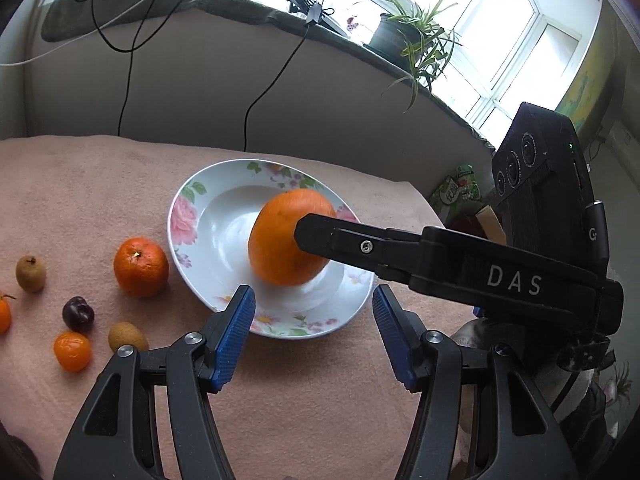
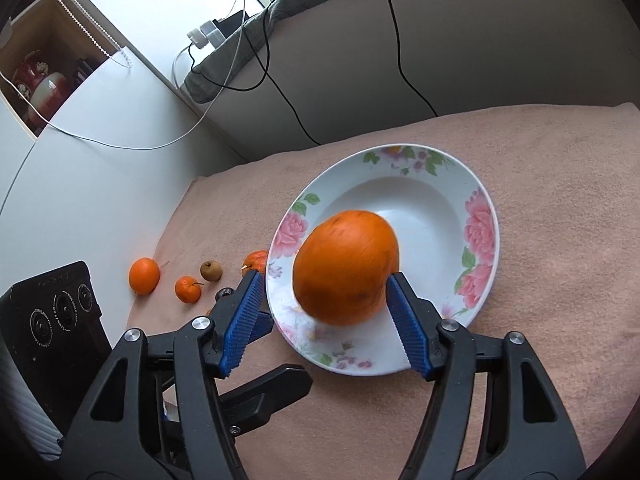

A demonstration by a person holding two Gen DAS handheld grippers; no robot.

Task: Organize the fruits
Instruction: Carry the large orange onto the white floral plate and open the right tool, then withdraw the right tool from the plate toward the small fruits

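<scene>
A large orange (image 1: 280,248) (image 2: 344,268) lies in the white flowered plate (image 1: 184,216) (image 2: 480,220) on the pink blanket, blurred. My right gripper (image 2: 323,280) is open around it: the right pad (image 2: 404,312) touches the orange, while plate rim shows between the fruit and the left pad. One finger (image 1: 340,242) of that gripper crosses the orange from the right. My left gripper (image 1: 314,320) is open and empty just short of the plate's near rim. Left of the plate lie a mandarin (image 1: 140,266), a dark cherry (image 1: 78,313), a kumquat (image 1: 72,350) and two brown fruits (image 1: 31,274).
The loose fruits (image 2: 187,289) lie in a cluster near the blanket's left edge by a white cupboard (image 2: 80,184). A grey wall with hanging cables (image 1: 256,104) rises behind the blanket. A potted plant (image 1: 400,36) stands on the sill. The left gripper's camera block (image 2: 52,320) is close.
</scene>
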